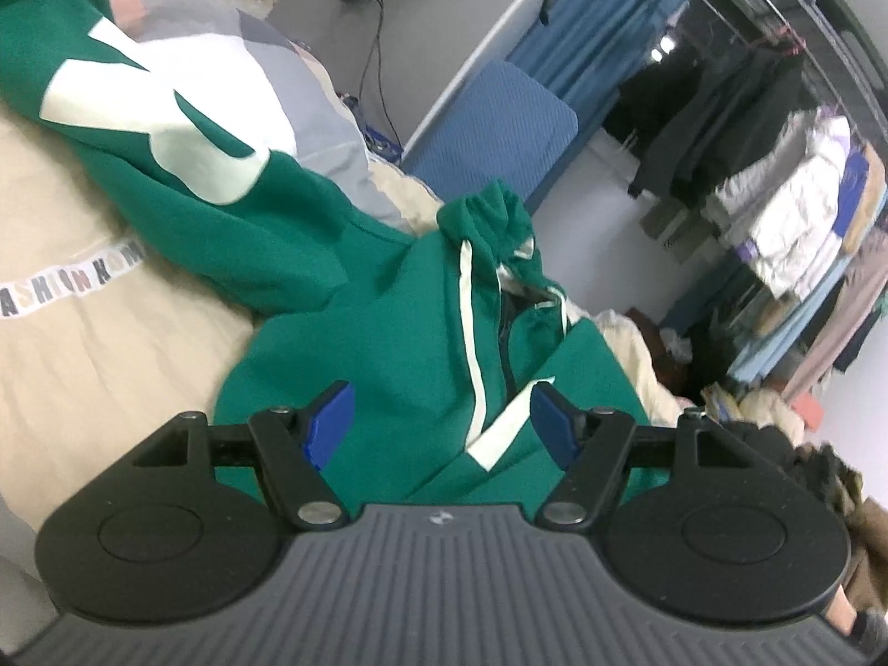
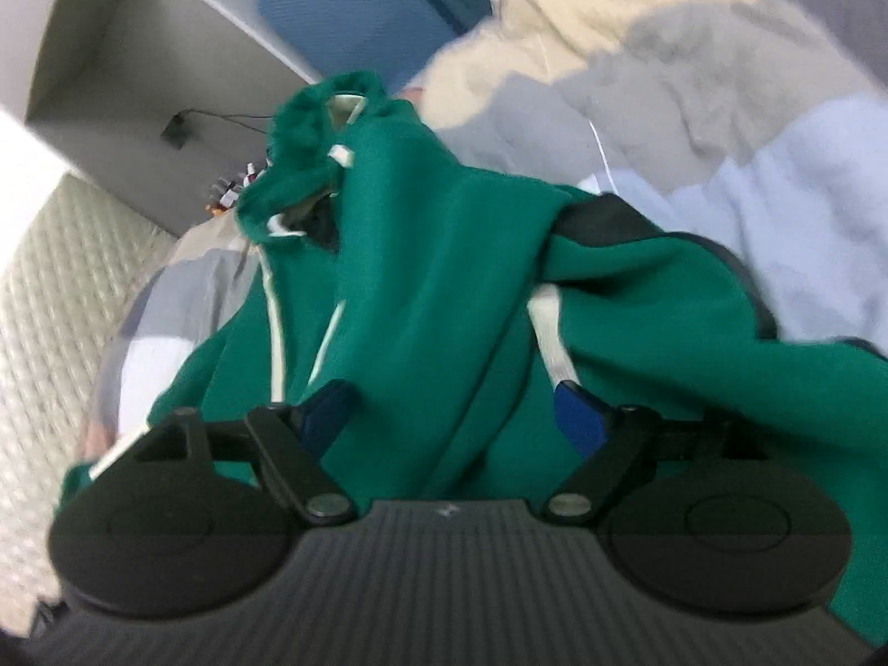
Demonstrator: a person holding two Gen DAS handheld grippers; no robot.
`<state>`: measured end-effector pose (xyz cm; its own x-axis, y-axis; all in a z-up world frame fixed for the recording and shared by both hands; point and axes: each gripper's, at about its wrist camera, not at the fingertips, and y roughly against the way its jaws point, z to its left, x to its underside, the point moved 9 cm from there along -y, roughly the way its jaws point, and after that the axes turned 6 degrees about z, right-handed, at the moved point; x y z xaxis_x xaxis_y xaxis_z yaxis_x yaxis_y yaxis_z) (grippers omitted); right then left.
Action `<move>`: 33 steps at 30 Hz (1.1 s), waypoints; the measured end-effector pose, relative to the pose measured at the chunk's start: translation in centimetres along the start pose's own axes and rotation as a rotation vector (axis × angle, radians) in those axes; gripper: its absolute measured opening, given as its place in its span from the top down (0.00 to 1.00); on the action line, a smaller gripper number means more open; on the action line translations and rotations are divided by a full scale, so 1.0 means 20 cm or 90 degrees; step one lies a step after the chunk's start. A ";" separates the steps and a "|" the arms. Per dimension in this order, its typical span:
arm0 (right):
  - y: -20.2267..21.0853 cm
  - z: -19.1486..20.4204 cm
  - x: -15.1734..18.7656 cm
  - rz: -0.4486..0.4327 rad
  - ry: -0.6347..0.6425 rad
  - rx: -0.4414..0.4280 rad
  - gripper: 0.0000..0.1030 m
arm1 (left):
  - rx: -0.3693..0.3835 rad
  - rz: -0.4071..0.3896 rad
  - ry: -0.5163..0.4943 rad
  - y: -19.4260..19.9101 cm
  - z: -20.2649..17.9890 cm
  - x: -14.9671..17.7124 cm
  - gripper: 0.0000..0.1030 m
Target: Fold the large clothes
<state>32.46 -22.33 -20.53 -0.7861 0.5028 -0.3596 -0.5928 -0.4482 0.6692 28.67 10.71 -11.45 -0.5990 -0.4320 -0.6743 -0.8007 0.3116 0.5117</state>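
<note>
On the beige bedspread (image 1: 83, 344), the green hoodie (image 1: 311, 233) is lying bunched and twisted, its hood (image 1: 488, 222) and white drawstring (image 1: 472, 333) heaped toward the bed's edge, so it probably needs spreading flat before any fold. The left gripper (image 1: 441, 424) is hovering over the cloth with its fingers spread wide and gripping nothing, while the right gripper (image 2: 455, 416) is likewise gaping around a raised ridge of green fabric, seemingly lining up a pinch.

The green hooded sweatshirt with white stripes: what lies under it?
The green hooded sweatshirt lies on a beige quilted bed cover, with a grey and white pillow behind. What its folds cover cannot be seen.
</note>
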 end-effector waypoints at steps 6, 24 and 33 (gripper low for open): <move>-0.20 0.04 -0.19 -0.017 0.008 -0.042 0.19 | 0.006 0.023 -0.053 -0.09 -0.06 0.07 0.28; -0.04 -0.11 -0.46 -0.131 0.028 -0.064 0.27 | 0.032 0.109 -0.165 -0.40 -0.23 0.32 0.28; 0.14 0.13 -0.21 -0.106 0.198 0.031 0.23 | 0.010 0.081 -0.147 -0.32 -0.20 0.25 0.28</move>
<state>34.62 -23.73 -15.44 -0.6993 0.3131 -0.6427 -0.7144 -0.3387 0.6123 30.89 3.22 -16.07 -0.6800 -0.1847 -0.7096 -0.7180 0.3642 0.5932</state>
